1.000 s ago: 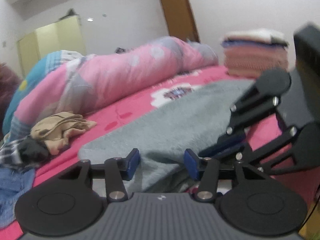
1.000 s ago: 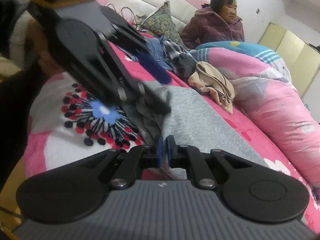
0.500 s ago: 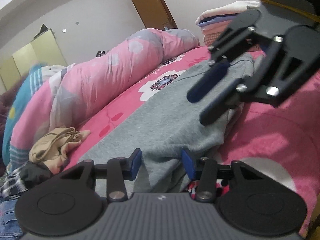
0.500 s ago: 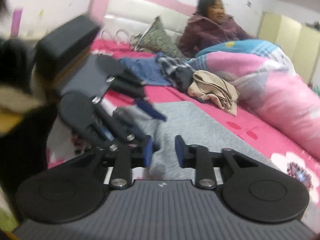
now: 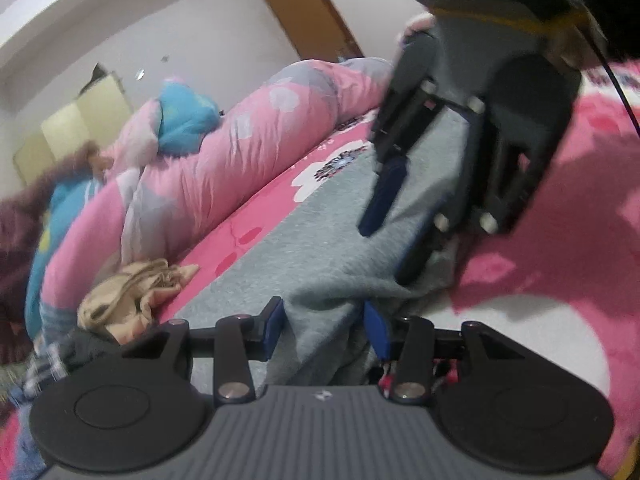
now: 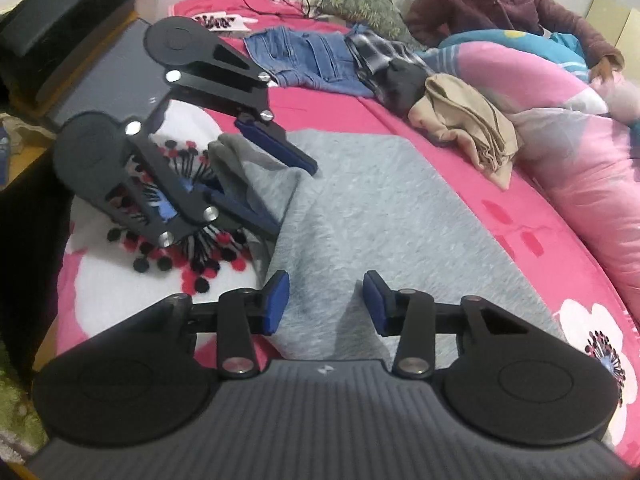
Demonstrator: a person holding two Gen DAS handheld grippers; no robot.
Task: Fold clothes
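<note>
My left gripper [image 5: 324, 326] stands wide, its 2 pads either side of a raised ridge of the grey garment [image 5: 320, 248] without pinching it, as far as I can tell. My right gripper [image 6: 325, 304] is wide too, hovering over the same cloth with nothing between its pads. From its camera, the left tool sits at 10 o'clock, straddling a bunched edge of the garment, which I judge is there to gather that edge for a fold. The garment lies mostly flat along the pink bed [image 6: 500, 220], its near-left side rumpled.

Beyond it, at 1 o'clock in the right view, a beige bundle [image 6: 468, 136] lies just beside the garment; jeans [image 6: 308, 56] and a checked shirt [image 6: 380, 56] lie at 12. A rolled pink quilt [image 5: 248, 152] runs along the far side, and a seated person [image 6: 500, 4] is behind it. Only the beige bundle crowds the garment; the quilt could limit a fold toward it.
</note>
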